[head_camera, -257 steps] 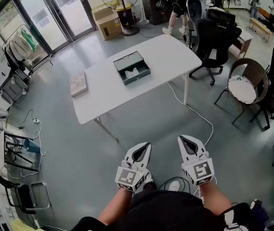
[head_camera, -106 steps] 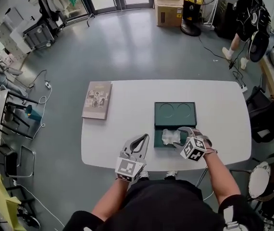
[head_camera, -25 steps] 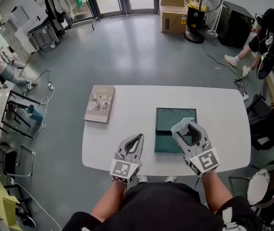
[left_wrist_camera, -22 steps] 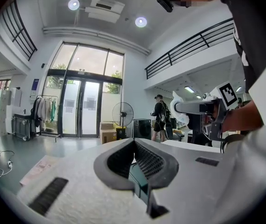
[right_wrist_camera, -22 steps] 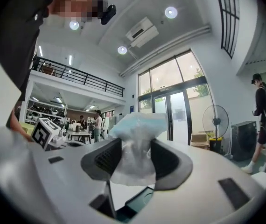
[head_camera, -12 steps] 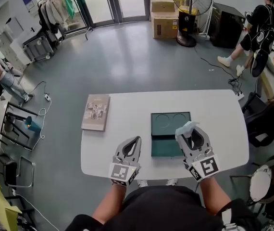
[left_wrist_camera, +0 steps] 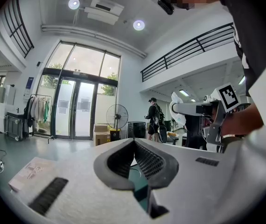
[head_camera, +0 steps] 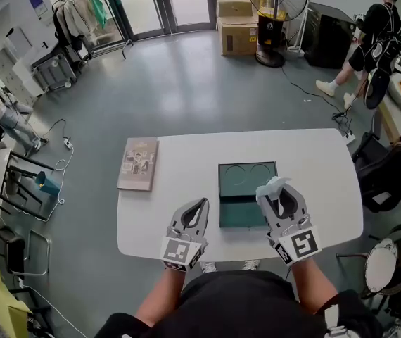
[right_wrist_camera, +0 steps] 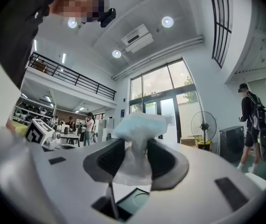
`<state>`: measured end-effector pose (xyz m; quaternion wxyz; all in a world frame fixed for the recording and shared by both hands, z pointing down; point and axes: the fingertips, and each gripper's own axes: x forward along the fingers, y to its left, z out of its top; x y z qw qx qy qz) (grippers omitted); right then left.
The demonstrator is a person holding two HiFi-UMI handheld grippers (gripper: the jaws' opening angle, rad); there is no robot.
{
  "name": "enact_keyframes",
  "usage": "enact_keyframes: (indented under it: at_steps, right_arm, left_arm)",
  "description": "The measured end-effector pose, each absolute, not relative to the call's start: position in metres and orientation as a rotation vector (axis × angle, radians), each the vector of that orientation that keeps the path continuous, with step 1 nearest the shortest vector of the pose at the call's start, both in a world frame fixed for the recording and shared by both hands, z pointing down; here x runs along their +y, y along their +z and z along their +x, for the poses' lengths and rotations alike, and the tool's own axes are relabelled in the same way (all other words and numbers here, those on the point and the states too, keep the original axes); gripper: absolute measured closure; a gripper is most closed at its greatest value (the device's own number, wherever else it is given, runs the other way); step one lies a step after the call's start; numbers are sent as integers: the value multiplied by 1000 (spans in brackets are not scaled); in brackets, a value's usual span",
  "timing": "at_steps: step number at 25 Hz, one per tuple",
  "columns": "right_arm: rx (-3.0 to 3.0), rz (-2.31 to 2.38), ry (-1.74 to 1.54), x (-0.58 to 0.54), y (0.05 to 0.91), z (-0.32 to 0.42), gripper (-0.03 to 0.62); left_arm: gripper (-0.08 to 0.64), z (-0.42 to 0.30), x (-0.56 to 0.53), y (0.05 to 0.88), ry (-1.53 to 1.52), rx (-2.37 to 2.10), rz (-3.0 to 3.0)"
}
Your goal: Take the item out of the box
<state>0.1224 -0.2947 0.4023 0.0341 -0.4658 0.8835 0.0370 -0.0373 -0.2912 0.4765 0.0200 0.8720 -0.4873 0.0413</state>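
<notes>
Crumpled white packet (head_camera: 274, 183): pinched in right hand-held gripper (head_camera: 274, 191), jaws just closed further, over open green box (head_camera: 247, 177) on desk (head_camera: 179, 189).

Box (head_camera: 239, 196): near right corner hidden behind right gripper (head_camera: 276, 191); in the left gripper view only a green sliver shows past left gripper (left_wrist_camera: 134, 143).
Wrapped item (head_camera: 274, 184): contents indistinct, lower part covered between the jaws.
Book (head_camera: 138, 164): cover print unreadable.

The counter (head_camera: 313, 160) is white and mostly bare. A book (head_camera: 138, 164) lies at its left end. An open green box (head_camera: 247, 182) sits in the middle. There is bare room between them, a wide bare patch on the right, and a strip along the top edge.
</notes>
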Motion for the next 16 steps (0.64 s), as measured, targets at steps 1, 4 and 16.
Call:
enact_keyframes:
  at_steps: [1,4,16]
  right_arm:
    - [2718,-1433,116,-294,402,123,433]
    - [2723,-1434,122,-293,404,124,433]
    - [2739,-1439,136,-290,409,120,433]
  left_arm:
    - [548,-37,-290,477,133,-1513,2701]
    - [548,-35,-289,478,135,-1511,2698]
    - [548,-25,-283,474,75,-1452,2717]
